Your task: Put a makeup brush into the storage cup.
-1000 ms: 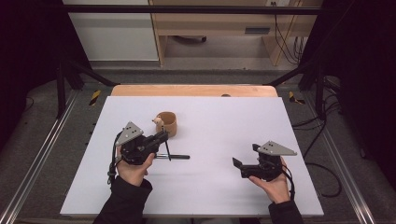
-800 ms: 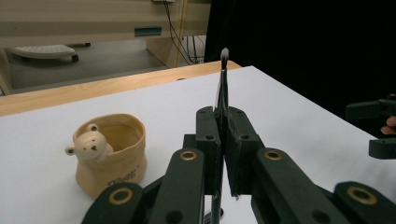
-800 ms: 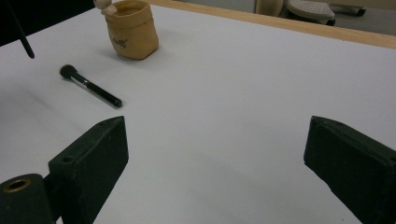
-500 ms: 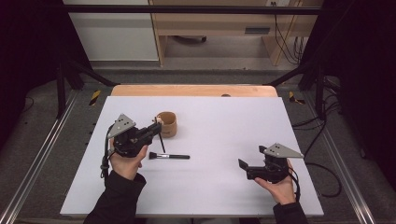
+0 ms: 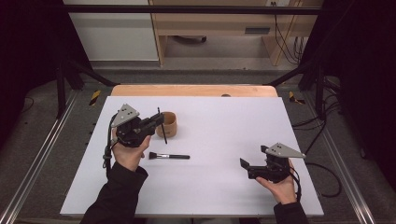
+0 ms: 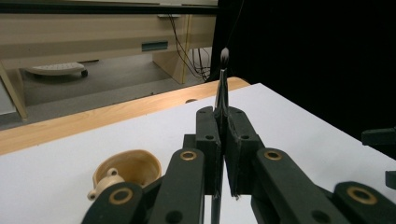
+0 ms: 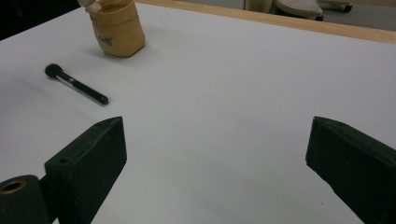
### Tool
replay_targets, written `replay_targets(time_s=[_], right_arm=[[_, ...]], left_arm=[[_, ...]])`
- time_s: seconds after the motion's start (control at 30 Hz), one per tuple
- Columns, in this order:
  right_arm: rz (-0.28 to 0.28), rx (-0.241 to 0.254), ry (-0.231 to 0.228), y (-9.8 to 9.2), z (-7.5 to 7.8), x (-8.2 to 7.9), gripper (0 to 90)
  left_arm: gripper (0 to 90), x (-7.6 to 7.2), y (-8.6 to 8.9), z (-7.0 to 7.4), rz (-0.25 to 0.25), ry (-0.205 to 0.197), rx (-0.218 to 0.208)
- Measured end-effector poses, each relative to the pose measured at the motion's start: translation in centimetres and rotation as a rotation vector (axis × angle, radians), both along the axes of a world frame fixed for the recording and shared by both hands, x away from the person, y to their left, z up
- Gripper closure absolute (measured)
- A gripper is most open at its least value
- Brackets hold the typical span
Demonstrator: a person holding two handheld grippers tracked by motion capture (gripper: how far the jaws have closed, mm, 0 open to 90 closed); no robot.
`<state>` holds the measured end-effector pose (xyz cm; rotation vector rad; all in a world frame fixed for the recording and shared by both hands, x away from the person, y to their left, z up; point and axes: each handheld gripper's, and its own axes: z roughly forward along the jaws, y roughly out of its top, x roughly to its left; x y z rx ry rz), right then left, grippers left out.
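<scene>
Two brushes, one pouch. My right gripper (image 5: 243,168), nearest, hovers with jaws wide and empty. Farther left, a black-handled makeup brush (image 5: 169,156) lies flat on the white table (image 5: 224,140). My left gripper (image 5: 159,122) pinches a thin black brush (image 6: 222,79) upright beside the tan cloth pouch (image 5: 168,124); its lower end is hidden behind my jaws.

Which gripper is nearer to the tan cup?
Left. The left gripper, holding a thin brush, is right beside the cup; the right gripper hangs far off near the table's front.
</scene>
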<state>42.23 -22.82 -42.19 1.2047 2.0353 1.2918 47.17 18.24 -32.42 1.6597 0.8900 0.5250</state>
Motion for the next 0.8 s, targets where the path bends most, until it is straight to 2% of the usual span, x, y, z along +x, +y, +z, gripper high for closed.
replay_targets(time_s=[0.33, 0.8], right_arm=[[0.000, 0.009, 0.001, 0.0, 0.0, 0.0, 6.2], [0.005, 0.015, 0.002, 0.0, 0.0, 0.0, 6.1]], left_arm=[[84.4, 1.5, -0.6, 0.9, 0.007, -0.010, 0.023], [84.4, 3.6, -0.3, 1.3, 0.033, -0.003, 0.037]])
